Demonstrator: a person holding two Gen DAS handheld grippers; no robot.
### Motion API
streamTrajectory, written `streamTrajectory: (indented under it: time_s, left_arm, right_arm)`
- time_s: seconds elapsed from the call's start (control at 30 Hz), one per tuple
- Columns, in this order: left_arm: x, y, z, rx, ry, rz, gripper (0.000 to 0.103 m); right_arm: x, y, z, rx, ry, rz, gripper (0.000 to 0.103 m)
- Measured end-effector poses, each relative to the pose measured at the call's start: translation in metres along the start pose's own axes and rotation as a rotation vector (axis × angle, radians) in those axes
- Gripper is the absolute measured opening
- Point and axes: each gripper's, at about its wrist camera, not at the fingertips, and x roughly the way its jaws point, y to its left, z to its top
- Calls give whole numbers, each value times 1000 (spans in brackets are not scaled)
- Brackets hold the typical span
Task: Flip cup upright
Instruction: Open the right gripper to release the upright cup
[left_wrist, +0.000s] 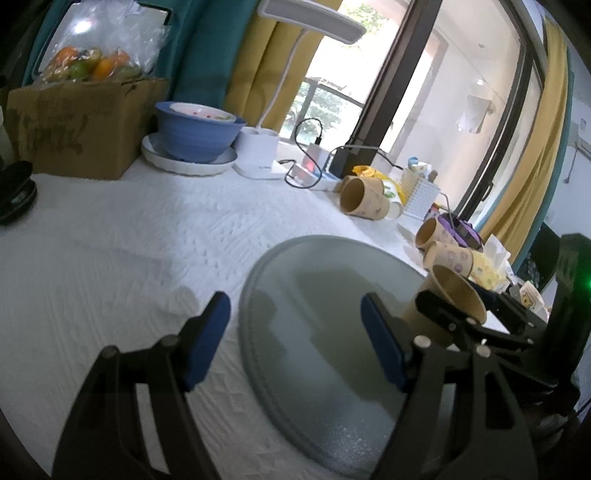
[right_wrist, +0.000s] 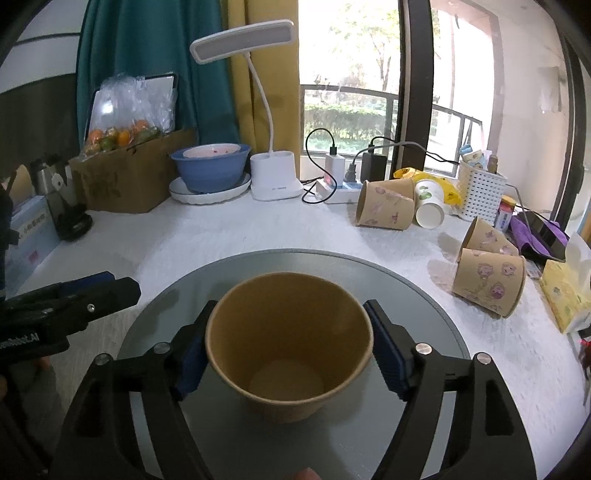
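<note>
the right gripper (right_wrist: 288, 347) clamps a brown paper cup (right_wrist: 288, 350) between its blue pads, mouth up, over the grey round tray (right_wrist: 424, 295) — the flip looks nearly done. next: lower, release. the left gripper (left_wrist: 291, 339) hangs wide, holding nothing.

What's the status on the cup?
Right gripper shut on cup, mouth up over the tray. Left gripper open, empty. Nothing blocking.

Brown paper cup (right_wrist: 289, 343): mouth up, slightly tilted, over grey round tray (right_wrist: 424, 295); base contact unclear.
</note>
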Motion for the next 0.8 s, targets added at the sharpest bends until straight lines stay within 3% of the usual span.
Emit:
streamTrajectory:
  time_s: [0.8]
  left_arm:
    - [-54, -50, 6, 111, -105, 0, 75]
  right_arm:
    - [-75, -6, 9, 23, -116, 10, 81]
